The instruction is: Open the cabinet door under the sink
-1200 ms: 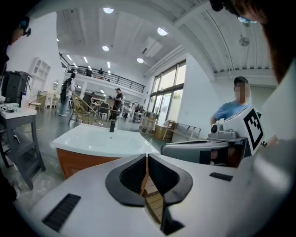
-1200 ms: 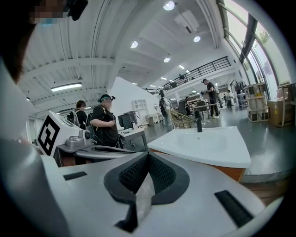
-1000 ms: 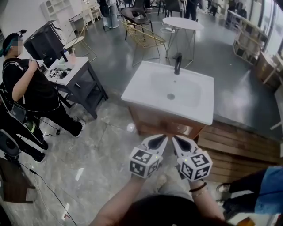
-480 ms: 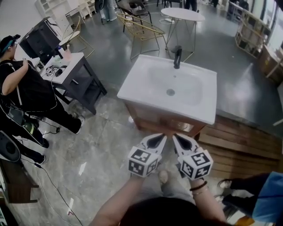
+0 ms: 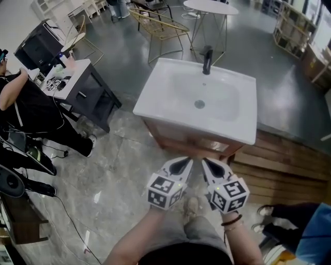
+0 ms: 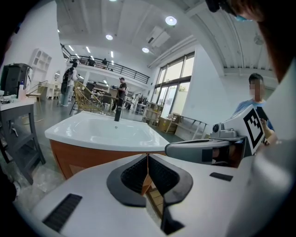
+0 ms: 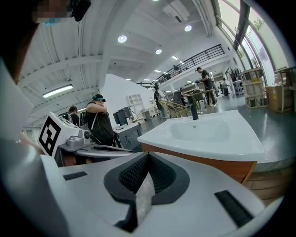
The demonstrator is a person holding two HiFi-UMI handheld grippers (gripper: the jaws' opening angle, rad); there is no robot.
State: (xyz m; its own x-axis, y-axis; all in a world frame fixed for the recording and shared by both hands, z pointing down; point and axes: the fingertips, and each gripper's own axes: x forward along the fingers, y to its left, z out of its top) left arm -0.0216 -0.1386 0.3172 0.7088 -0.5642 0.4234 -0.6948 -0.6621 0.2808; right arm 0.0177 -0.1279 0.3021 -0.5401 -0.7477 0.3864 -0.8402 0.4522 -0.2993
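Observation:
A white sink (image 5: 170, 106) with a black faucet (image 5: 207, 59) sits on a brown wooden cabinet (image 5: 178, 141) ahead of me. The cabinet front shows as an orange-brown panel (image 6: 88, 157) in the left gripper view and under the basin rim (image 7: 217, 164) in the right gripper view. My left gripper (image 5: 185, 162) and right gripper (image 5: 205, 162) hang side by side just short of the cabinet front, apart from it. Both are shut with nothing between the jaws. The door's handle is hidden from me.
A dark side table (image 5: 85, 90) with small items stands at the left, with a person in black (image 5: 31, 111) beside it. Wooden slats (image 5: 289, 173) lie on the floor at the right. Chairs (image 5: 158, 28) and a round table (image 5: 211, 8) stand behind the sink.
Both grippers have sunk a little and stayed side by side. The sink and cabinet now fill more of the head view and sit closer to the grippers.

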